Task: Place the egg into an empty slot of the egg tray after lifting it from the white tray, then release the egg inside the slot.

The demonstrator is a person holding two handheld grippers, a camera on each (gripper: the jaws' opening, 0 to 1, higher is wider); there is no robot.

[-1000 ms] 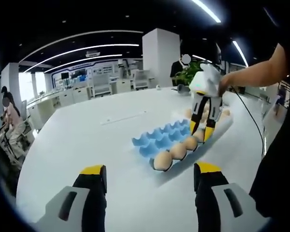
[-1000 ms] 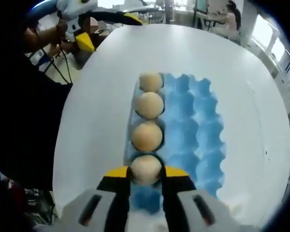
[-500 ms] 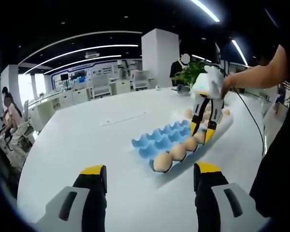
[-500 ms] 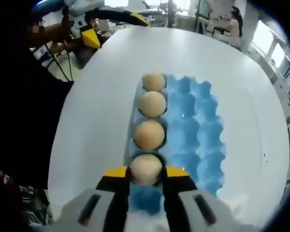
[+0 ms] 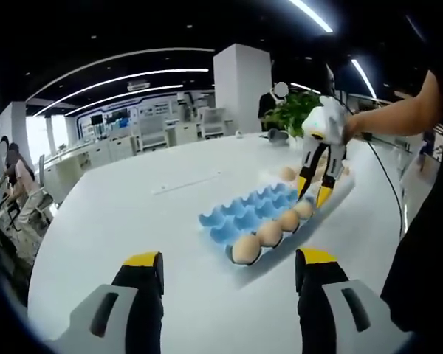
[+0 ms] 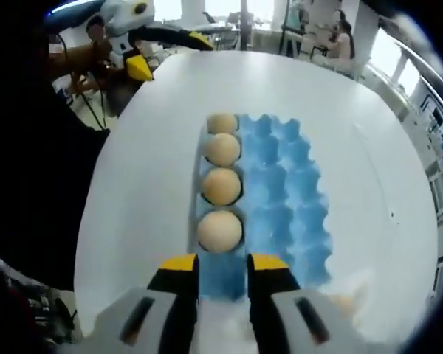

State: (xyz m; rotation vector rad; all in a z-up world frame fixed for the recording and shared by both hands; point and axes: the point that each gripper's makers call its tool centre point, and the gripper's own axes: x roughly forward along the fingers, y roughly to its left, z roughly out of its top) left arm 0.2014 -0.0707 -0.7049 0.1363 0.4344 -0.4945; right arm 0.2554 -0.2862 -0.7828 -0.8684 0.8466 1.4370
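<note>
The blue egg tray [image 6: 284,184] [image 5: 247,210] lies on the white table, with a row of several brown eggs along one edge. The nearest egg [image 6: 220,230] sits in its slot just ahead of my right gripper [image 6: 223,267], which is open with nothing between its fingers. In the left gripper view, that right gripper [image 5: 314,193] hangs over the far end of the egg row, held by a person's hand. The white tray [image 5: 341,186] lies beyond it, holding an egg [image 5: 286,174]. My left gripper [image 5: 229,264] is open and empty, short of the blue tray.
The round white table [image 5: 118,221] has free room to the left of the blue tray. A potted plant [image 5: 289,114] stands at its far edge. The left gripper [image 6: 162,50] shows at the table's far side. People sit at desks in the background.
My right gripper has let go of the egg and drawn back and up. The egg stays in the end slot of the row. The left gripper has barely moved.
</note>
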